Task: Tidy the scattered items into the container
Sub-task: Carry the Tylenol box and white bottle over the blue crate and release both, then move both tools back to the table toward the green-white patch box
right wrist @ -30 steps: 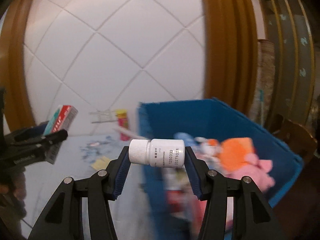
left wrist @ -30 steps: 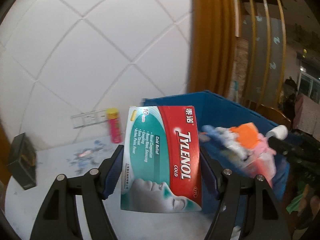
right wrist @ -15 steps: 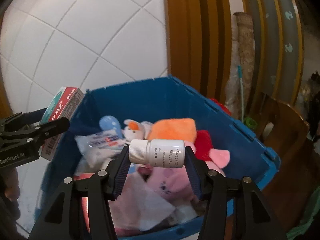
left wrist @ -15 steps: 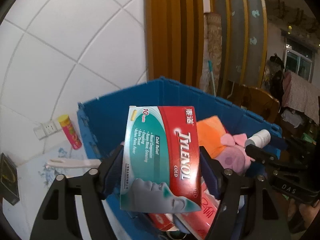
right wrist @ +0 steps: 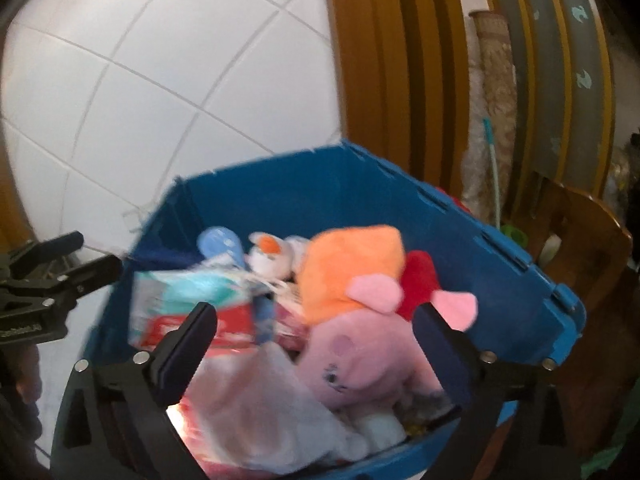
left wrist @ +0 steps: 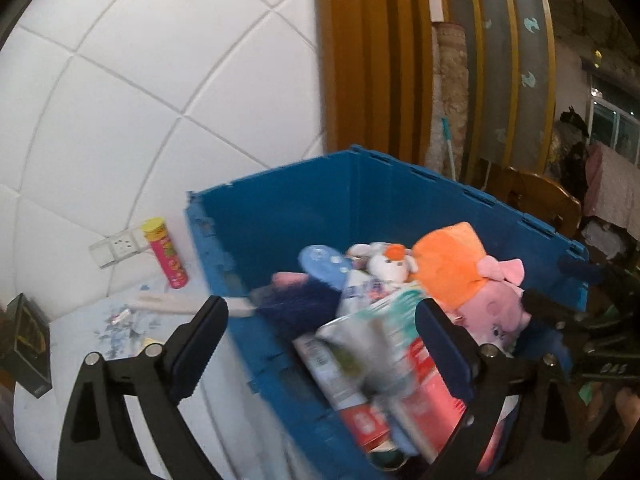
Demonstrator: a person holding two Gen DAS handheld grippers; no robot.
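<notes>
The blue bin (left wrist: 288, 208) (right wrist: 500, 248) holds several items: an orange and pink plush toy (left wrist: 472, 276) (right wrist: 360, 280), a small white plush (right wrist: 276, 256) and packets. My left gripper (left wrist: 320, 344) is open and empty above the bin's left side. The red and teal Tylenol box (left wrist: 384, 344) (right wrist: 192, 304) lies blurred in the bin below it. My right gripper (right wrist: 316, 344) is open and empty above the bin's near side. The white pill bottle (right wrist: 378, 428) seems to lie low among the items, blurred.
On the pale table left of the bin stand a pink tube with a yellow cap (left wrist: 166, 254), a white stick-like item (left wrist: 176, 304) and a dark box (left wrist: 28, 344). A wooden chair (right wrist: 588, 248) stands right of the bin. White tiled wall lies behind.
Both grippers have opened. The Tylenol box has dropped from my left gripper into the bin, and the white pill bottle has left my right gripper.
</notes>
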